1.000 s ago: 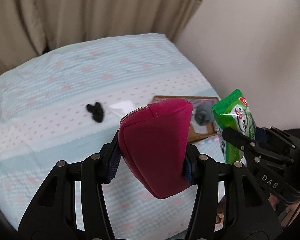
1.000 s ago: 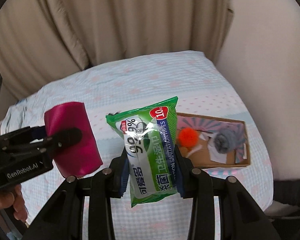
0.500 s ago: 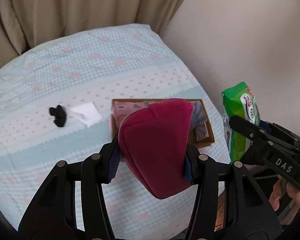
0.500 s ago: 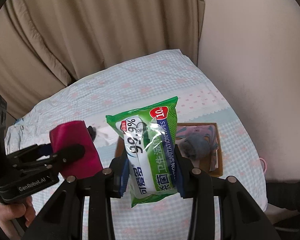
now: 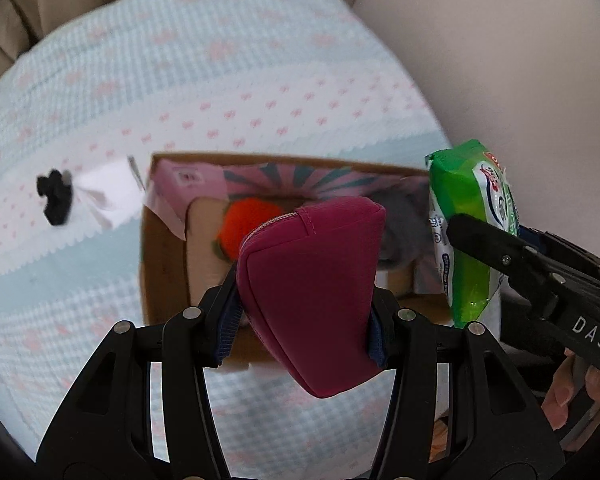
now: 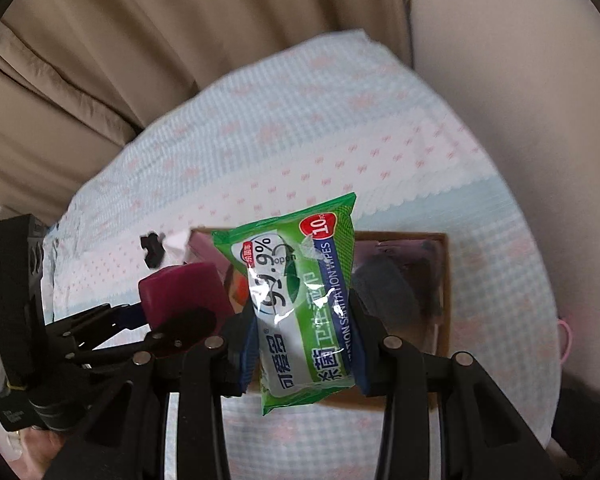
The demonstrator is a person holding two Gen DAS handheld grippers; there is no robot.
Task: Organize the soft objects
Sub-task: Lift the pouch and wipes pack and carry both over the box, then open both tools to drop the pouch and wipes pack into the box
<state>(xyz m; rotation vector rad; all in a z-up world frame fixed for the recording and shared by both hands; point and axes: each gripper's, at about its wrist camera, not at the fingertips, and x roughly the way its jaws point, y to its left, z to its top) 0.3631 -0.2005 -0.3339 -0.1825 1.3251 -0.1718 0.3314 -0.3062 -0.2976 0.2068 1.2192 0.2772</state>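
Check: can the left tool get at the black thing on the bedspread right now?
Probably not as is: the left tool is shut on the magenta pouch, so its jaws are full. The black item lies unobstructed left of the cardboard box.

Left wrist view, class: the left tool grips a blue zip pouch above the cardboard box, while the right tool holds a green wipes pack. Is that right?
One detail is wrong: the zip pouch in the left tool is magenta, not blue, as the left wrist view shows. It does hang above the cardboard box, and the right tool holds the green wipes pack.
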